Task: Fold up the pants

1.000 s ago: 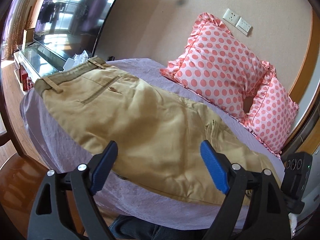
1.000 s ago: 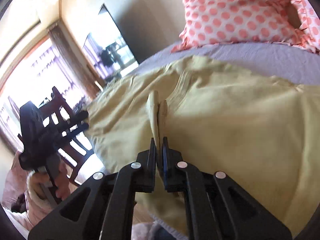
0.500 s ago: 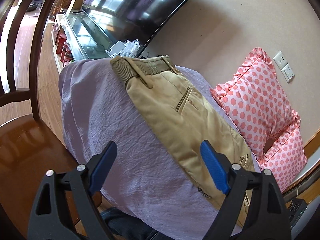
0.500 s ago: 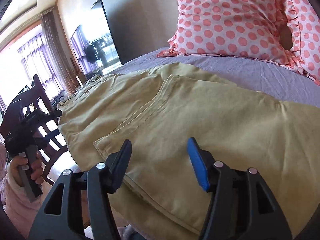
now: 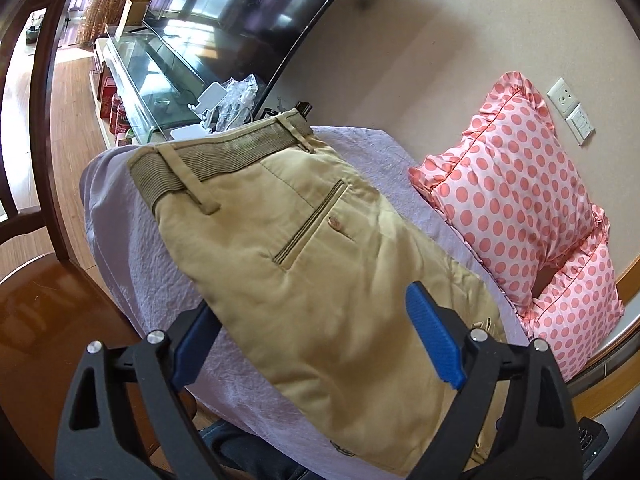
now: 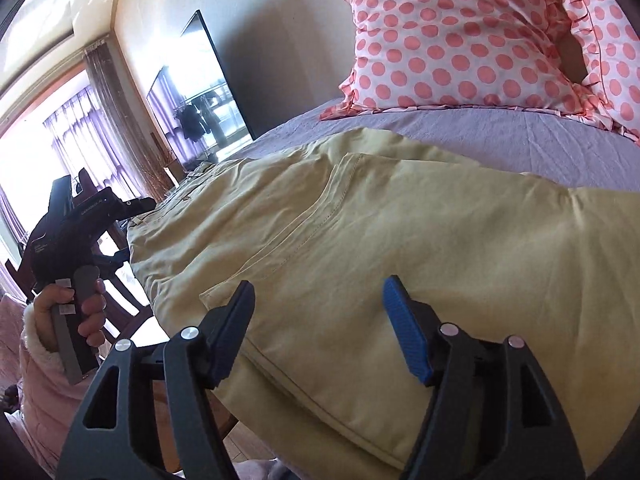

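Observation:
Tan pants (image 5: 320, 276) lie flat on a lilac bed cover (image 5: 132, 240), waistband (image 5: 208, 160) at the far left end, back pocket up. My left gripper (image 5: 312, 344) is open and empty, its jaws on either side of the near edge of the seat. In the right wrist view the pants (image 6: 400, 240) spread across the bed, folded lengthwise. My right gripper (image 6: 320, 324) is open and empty just above the near hem edge. The left gripper (image 6: 80, 232) shows there, held in a hand at the left.
Two pink polka-dot pillows (image 5: 516, 184) lean on the wall at the bed's far side. A TV (image 5: 248, 12) and a glass cabinet (image 5: 148, 76) stand beyond the waistband end. A wooden chair (image 5: 36, 288) is at the left.
My right gripper has let go of the pinched pants fabric and opened. My left gripper has swung left toward the waistband end, then closed in on the seat of the pants.

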The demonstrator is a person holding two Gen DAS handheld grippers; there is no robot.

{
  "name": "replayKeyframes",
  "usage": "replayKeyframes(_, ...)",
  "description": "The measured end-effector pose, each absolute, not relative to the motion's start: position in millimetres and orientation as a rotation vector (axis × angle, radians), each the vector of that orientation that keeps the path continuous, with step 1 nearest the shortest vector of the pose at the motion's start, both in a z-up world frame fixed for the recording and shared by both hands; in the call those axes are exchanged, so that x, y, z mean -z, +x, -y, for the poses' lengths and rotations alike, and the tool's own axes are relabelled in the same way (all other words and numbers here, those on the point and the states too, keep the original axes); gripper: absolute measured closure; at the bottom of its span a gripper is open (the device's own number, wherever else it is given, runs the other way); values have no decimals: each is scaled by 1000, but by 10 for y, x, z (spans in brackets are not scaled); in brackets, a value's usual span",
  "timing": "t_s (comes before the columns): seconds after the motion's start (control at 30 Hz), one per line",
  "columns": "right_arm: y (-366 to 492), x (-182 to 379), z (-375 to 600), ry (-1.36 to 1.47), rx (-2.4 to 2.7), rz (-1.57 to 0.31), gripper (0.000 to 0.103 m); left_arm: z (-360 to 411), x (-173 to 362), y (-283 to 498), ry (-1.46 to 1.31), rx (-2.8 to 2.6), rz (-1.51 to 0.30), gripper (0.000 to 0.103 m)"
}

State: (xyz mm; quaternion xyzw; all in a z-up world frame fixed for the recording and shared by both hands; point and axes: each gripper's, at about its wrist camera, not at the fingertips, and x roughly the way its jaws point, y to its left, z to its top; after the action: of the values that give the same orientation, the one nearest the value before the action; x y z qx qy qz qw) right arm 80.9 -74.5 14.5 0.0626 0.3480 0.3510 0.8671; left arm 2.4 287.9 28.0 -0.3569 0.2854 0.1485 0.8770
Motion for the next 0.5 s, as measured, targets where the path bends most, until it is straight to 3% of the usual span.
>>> replayKeyframes(0.23, 798, -141, 815, 173, -754, -724, 34, -3032, -327, 100, -806, -317, -582, 14)
replayKeyframes(0.33, 776, -153, 903, 213, -769, -727, 34, -3147, -254, 101, -842, -363, -565, 25)
replayKeyframes(0.37, 769, -163, 955, 229, -772, -726, 34, -3159, -255, 106, -841, -382, -569, 44)
replayKeyframes(0.4, 758, -179, 1020, 248, -771, -722, 34, -3160, -263, 123, -835, -387, -572, 71)
replayKeyframes(0.47, 730, -225, 1181, 289, -769, -698, 33, -3130, -342, 155, -778, -407, -578, 89)
replayKeyframes(0.5, 707, -260, 1280, 309, -765, -678, 32, -3097, -414, 162, -748, -392, -567, 91)
